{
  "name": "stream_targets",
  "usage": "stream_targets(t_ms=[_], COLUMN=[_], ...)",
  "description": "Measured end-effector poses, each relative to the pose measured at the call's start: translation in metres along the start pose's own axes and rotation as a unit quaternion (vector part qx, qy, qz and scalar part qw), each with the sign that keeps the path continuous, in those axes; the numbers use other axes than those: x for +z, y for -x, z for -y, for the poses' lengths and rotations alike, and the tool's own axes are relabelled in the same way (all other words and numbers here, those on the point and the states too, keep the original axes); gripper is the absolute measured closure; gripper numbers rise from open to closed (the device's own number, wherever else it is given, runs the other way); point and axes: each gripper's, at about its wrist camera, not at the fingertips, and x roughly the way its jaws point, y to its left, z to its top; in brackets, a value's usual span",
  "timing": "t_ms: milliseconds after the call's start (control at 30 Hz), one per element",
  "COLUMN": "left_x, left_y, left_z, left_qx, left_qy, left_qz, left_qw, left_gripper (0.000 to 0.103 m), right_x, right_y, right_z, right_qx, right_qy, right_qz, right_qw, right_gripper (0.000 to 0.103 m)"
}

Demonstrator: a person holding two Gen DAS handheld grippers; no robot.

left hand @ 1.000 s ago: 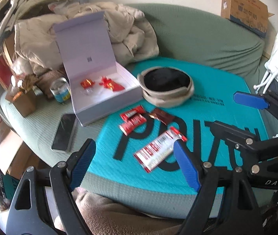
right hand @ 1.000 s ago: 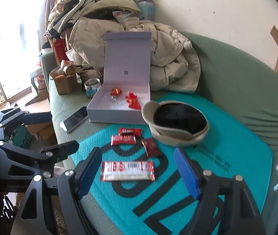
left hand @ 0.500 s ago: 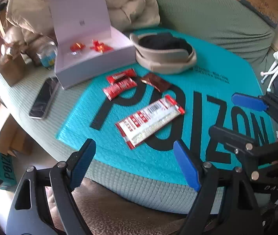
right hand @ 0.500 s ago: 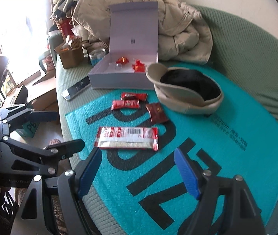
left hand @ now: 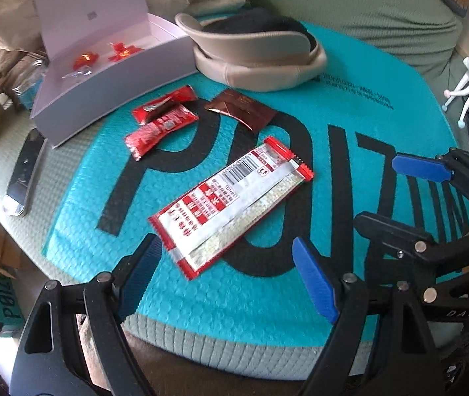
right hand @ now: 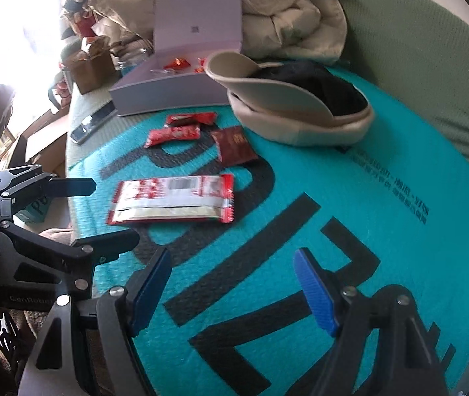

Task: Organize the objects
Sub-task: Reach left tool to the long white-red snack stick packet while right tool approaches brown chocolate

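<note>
The left gripper [left hand: 226, 277] has its jaws wide apart and holds nothing; it hangs over the near edge of the teal bubble mailer [left hand: 350, 125], just before the long red and white snack packet [left hand: 231, 204]. The right gripper [right hand: 233, 292] is also wide open and empty, above the black letters of the mailer. Only the left wrist view shows the barcode on the long packet clearly, and the letters "DAS" on the right gripper's body. Only the right wrist view shows the bright window at the left and "CenRobot" partly on the left gripper's body. On the mailer, "POIZ" can be read. 2 small red packets [left hand: 160, 125] and 1 dark brown packet [left hand: 241, 107] lie near the far left corner, beside the open lilac box [left hand: 112, 76] and the beige cap [left hand: 261, 62].
</note>
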Motion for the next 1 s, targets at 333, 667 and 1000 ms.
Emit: stream_targets(t_ms=[333, 667, 1000], left_x=[0.024, 0.030, 0.027], left_y=[-0.034, -0.047, -0.043], left_z=[0.006, -0.016, -0.076], left_qx=[-0.011, -0.023, -0.003], left_qy=[-0.044, -0.032, 0.003], left_qz=[-0.015, -0.021, -0.028], left_qw=[0.9988, 0.9990, 0.9996], left_gripper=[0.022, 0.022, 0.022], right_x=[0.008, 0.017, 0.054], right_y=[-0.018, -0.024, -0.052], right_z=[0.023, 0.031, 0.005], right_qx=[-0.026, -0.041, -0.011], right_qy=[-0.027, -0.057, -0.061], right_qz=[-0.020, -0.020, -0.003], right_qw=[0.999, 0.997, 0.998], right_gripper=[0.026, 0.026, 0.026])
